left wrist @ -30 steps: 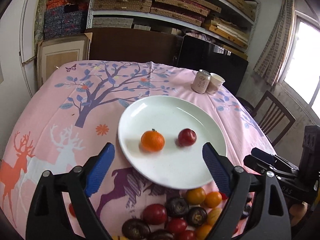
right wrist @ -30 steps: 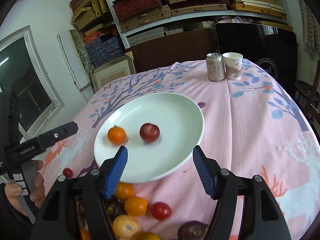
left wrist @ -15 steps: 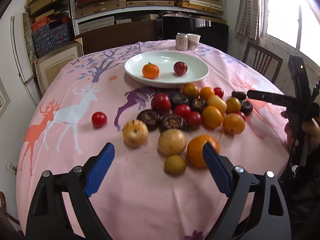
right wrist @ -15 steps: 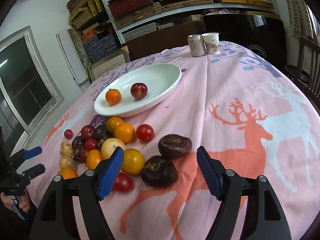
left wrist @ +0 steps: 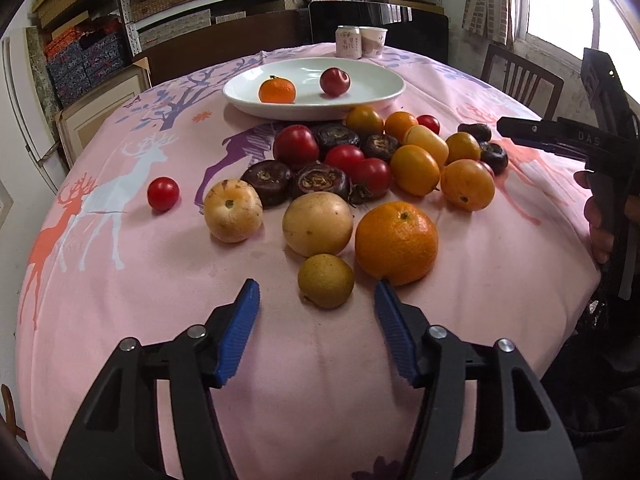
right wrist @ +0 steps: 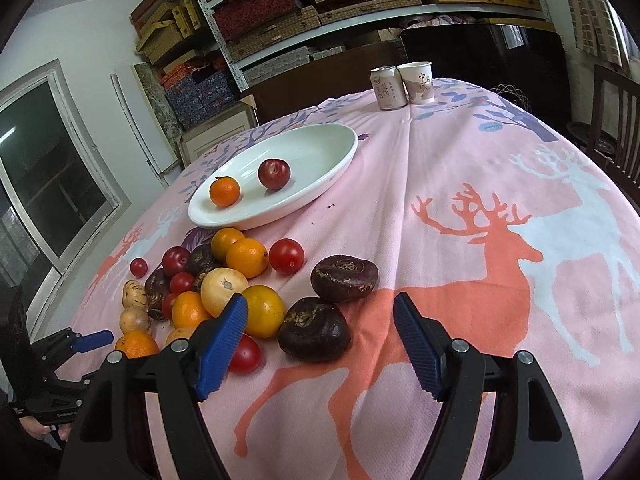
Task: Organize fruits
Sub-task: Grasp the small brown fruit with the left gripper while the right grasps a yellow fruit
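Observation:
A white plate (left wrist: 372,96) (right wrist: 336,156) holds a small orange (left wrist: 277,90) (right wrist: 224,191) and a red plum (left wrist: 335,81) (right wrist: 274,174). A heap of loose fruit lies in front of it: oranges, red tomatoes, dark brown fruits, pale yellow ones. My left gripper (left wrist: 316,300) is open and empty, low over the cloth, just short of a small brown-green fruit (left wrist: 325,280) and beside a big orange (left wrist: 396,237). My right gripper (right wrist: 320,312) is open and empty, with a dark brown fruit (right wrist: 315,328) between its fingertips.
A drink can (right wrist: 387,87) and a paper cup (right wrist: 418,81) stand at the table's far side. A lone red tomato (left wrist: 163,194) lies left of the heap. The pink deer tablecloth (right wrist: 500,264) covers a round table. Chairs and shelves stand behind.
Both grippers have pulled back from the plate toward the near edge of the table and dropped lower. The left jaws have narrowed somewhat. No fruit has moved.

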A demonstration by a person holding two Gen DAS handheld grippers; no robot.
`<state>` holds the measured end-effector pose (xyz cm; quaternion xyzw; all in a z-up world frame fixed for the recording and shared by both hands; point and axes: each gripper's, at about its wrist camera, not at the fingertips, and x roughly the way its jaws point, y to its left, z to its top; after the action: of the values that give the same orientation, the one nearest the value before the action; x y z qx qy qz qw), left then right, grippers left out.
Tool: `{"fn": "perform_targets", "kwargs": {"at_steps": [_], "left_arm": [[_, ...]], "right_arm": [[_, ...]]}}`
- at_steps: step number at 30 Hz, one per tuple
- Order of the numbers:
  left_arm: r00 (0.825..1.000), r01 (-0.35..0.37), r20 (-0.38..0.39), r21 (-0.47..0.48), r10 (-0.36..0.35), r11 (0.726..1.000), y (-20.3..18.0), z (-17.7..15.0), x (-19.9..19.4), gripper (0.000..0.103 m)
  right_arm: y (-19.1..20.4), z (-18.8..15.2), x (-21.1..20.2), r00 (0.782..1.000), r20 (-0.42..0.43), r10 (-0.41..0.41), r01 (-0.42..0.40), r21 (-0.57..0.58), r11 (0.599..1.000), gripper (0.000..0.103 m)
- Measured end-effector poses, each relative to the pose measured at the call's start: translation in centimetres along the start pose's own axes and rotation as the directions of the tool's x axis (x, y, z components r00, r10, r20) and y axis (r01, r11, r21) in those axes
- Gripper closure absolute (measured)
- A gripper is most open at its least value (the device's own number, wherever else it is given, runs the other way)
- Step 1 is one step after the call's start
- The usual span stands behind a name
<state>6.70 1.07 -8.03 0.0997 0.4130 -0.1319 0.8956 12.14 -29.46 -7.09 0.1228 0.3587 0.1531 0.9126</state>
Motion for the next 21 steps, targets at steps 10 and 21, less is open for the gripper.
{"fn": "perform_targets", "kwargs": {"at_steps": [10,21], "left_arm": [[0.999,0.048,0.004,-0.01,-0.048,0.999,-0.1,-0.4,0.3,0.073],[0.999,0.028,0.027,-0.028,-0.027,0.999,-0.2,-0.6,-0.7,0.073]], "right_arm": [[1.8,-1.0,-0.6,1.0,-0.004,0.008,-0.008,-0.124,0.992,0.027],[8.9,-3.6,-1.6,0.99,-0.059,0.127,-0.141,-0.413,0.9,0.036]]}}
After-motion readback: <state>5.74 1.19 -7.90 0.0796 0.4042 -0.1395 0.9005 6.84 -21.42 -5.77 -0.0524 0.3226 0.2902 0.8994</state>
